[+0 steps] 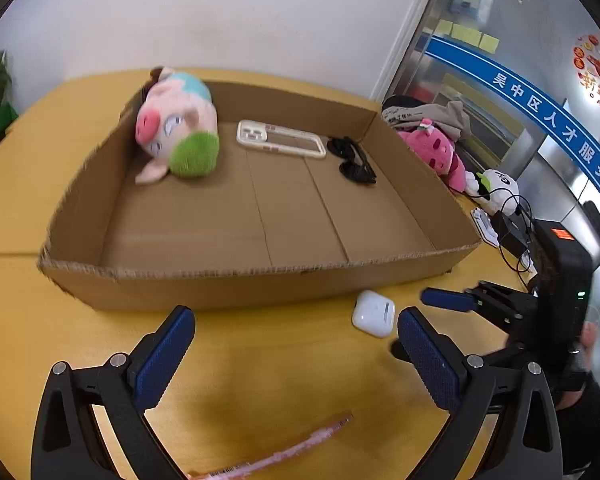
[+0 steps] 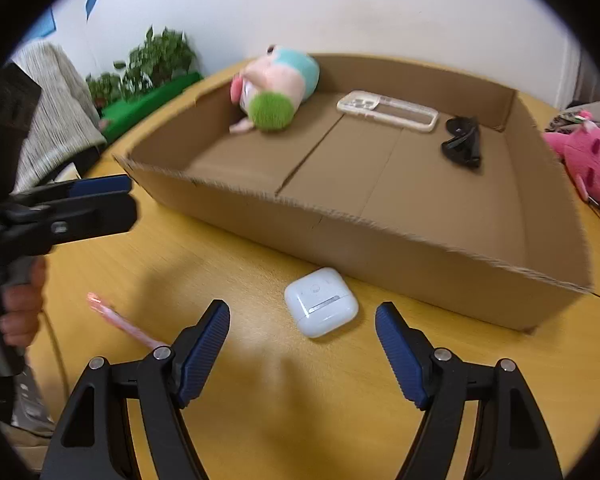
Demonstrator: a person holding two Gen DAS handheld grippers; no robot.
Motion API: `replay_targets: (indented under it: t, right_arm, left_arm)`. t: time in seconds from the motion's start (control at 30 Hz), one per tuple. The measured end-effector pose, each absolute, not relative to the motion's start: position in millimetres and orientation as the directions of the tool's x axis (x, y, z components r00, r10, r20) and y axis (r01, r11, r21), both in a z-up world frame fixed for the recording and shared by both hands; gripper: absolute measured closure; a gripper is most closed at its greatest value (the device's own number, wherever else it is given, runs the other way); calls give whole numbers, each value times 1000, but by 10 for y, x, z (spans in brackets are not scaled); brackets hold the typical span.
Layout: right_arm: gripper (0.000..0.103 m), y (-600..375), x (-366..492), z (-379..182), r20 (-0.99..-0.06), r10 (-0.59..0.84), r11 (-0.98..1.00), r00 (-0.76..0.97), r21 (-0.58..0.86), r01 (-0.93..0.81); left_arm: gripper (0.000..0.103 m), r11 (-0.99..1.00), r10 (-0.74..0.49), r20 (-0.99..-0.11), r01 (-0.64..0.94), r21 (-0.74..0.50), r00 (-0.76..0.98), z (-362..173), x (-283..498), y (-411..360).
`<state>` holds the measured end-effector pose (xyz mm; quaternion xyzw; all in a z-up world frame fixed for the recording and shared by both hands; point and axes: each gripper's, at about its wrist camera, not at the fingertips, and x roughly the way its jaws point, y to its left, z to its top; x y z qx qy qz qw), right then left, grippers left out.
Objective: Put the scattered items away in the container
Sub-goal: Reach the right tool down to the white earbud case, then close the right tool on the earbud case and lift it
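left gripper (image 1: pixel 294 344): fingers spread, empty, above bench (image 1: pixel 260 376) in front of cardboard box (image 1: pixel 204 284) | right gripper (image 2: pixel 302 344): fingers spread, empty, near white earbud case (image 2: pixel 321 302) | earbud case: on bench just outside box front wall | pink pen (image 1: pixel 276 456): on bench, farther from box | inside box: pig plush (image 1: pixel 176 124), clear phone case (image 1: pixel 280 139), black sunglasses (image 1: pixel 352 160)

The light is bright and even, soft shadows fall on the worktop (image 2: pixel 260 400), motion blur softens everything, and the edges bend strongly.
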<state>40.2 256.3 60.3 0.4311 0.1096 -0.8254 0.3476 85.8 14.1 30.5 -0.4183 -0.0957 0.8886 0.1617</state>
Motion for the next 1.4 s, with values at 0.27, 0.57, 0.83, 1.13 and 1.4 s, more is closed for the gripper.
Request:
replay_targets:
  t: [0.27, 0.57, 0.83, 1.13, 1.4]
  right_arm:
    - [41, 2370, 223, 299, -815, -432, -747, -387, 82, 660]
    - [54, 2369, 444, 291, -806, -454, -716, -379, 77, 694]
    - [54, 2393, 684, 365, -766, -541, -666, -347, 137, 734]
    - [54, 2339, 830, 498, -723, -593, -611, -355, 117, 783]
    - [54, 2275, 857, 626, -717, -601, -589, -354, 99, 802]
  left_arm:
    - [0, -927, 375, -754, -199, -319, -540, 108, 838, 165]
    - [3, -861, 509, -743, -253, -442, -434, -64, 696, 260]
    - [26, -760, 649, -711, -260, -596, -271, -333, 662, 417]
    - [69, -717, 696, -674, -270, -642, -246, -276, 677, 420]
    - [69, -745, 666, -688, -303, -595, -287, -102, 731, 390]
